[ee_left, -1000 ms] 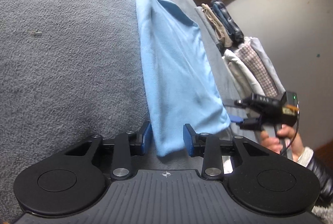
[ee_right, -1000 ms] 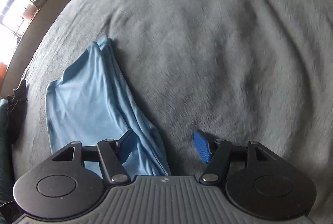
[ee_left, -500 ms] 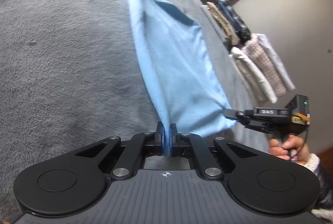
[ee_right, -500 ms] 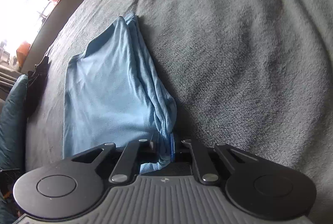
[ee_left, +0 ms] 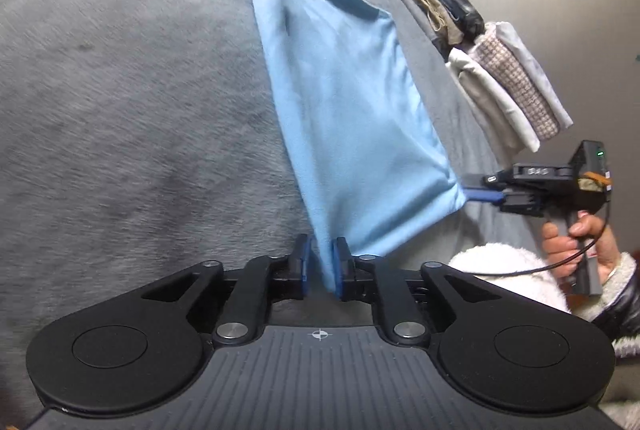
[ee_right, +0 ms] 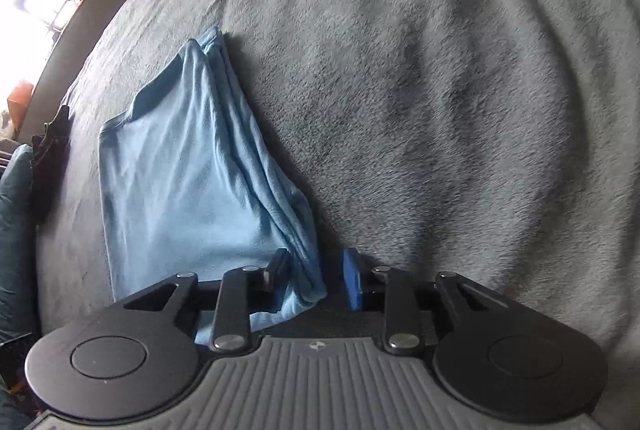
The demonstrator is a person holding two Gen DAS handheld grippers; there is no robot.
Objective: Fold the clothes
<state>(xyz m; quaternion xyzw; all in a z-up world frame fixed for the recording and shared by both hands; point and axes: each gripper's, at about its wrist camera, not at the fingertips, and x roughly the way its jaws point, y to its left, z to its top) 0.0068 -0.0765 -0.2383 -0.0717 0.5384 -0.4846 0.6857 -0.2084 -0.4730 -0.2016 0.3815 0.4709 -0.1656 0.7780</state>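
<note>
Looking along the left tongs [ee_left: 320, 266] first: the pads stand a little apart with the near corner of the light blue garment [ee_left: 340, 102] hanging in the gap, touching the right pad only, so no firm grip is evident. The garment lies stretched across the grey bed [ee_left: 120, 90], narrowing to a bunched far end. The right tongs [ee_left: 480, 195] are visible at the other near corner, tips at the fabric edge. Folded clothes [ee_left: 504, 78] are stacked beyond. Right wrist view: right tongs [ee_right: 316, 280] part open, the gathered, layered edge of the garment [ee_right: 180, 182] resting between them against the left pad (not pinched). Judgement: thin, soft, light knit; it will drape and sag, and layers may slide. Best hold is at the two near corners, catching all layers.
</note>
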